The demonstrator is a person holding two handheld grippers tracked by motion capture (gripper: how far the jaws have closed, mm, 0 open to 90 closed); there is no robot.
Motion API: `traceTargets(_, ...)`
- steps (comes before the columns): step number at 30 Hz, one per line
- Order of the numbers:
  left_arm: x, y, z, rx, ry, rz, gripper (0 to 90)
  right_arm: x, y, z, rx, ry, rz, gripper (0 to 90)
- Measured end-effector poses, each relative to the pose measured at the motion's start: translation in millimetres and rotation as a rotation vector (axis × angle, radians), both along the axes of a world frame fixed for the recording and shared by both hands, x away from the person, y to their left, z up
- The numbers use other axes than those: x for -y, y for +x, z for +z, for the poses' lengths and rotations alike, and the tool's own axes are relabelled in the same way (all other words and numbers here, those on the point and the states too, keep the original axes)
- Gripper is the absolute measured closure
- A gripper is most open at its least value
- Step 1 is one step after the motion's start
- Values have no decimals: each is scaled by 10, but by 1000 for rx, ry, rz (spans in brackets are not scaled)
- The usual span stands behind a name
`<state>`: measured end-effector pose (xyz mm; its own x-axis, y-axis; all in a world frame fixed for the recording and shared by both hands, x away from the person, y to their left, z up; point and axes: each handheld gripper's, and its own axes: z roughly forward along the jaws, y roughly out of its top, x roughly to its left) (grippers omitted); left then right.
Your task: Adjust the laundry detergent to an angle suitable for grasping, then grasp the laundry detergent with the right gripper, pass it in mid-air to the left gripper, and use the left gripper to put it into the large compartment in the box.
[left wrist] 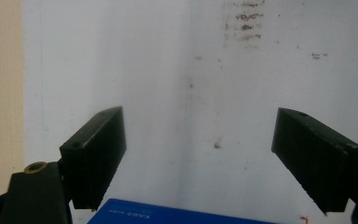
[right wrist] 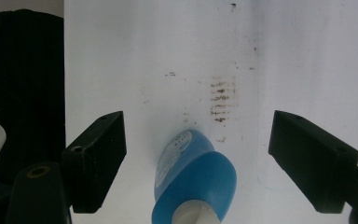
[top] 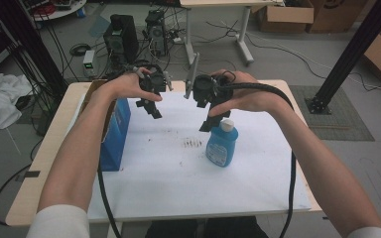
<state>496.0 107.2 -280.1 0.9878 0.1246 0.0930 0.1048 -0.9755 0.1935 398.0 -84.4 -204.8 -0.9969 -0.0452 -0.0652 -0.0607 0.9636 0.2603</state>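
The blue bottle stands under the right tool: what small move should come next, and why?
Probably lower the right tool straight down over the blue bottle. Its jaws stand wide open, one on each side of the white cap, without touching it. The bottle stands upright on the white sheet, so a short descent should bring the pads level with its body before closing.

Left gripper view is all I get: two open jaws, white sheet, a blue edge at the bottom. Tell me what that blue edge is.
Observer: It is the top of a blue box standing at the table's left edge, below the left gripper.
Operator: Report the right gripper.
Observer: The right gripper hangs open above a blue bottle, jaws either side of it, not touching.
Operator: Describe the bottle.
Observer: It stands upright on the white sheet, with a white cap.
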Motion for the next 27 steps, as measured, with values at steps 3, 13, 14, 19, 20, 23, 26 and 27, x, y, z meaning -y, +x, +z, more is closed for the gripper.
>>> traceTargets(3, -11, -13, 6, 5, 4, -3, 186, -16, -16, -8, 1, -3, 5, 188)
traceTargets(13, -12, -43, 22, 0, 13, 7, 185, 19, -23, 21, 8, 5, -5, 188)
traceTargets(14, -12, -43, 22, 0, 13, 7, 185, 19, -23, 21, 8, 5, -5, 188)
traceTargets(19, 12, -30, 21, -6, 6, 7, 184, 62, -9, 20, 11, 4, -21, 188)
traceTargets(20, 12, -30, 20, -7, 6, 8, 183, 86, -1, 38, 9, 10, -35, 188)
traceTargets(23, 10, -47, 20, -8, 11, 8, 184, 131, -2, 60, 12, 11, -59, 188)
traceTargets(26, 10, -65, 32, -10, 13, 7, 184, 164, -6, 70, 8, 11, -81, 189)
traceTargets(27, 11, -74, 34, -9, 11, 11, 184, 182, -7, 77, 10, 10, -94, 189)
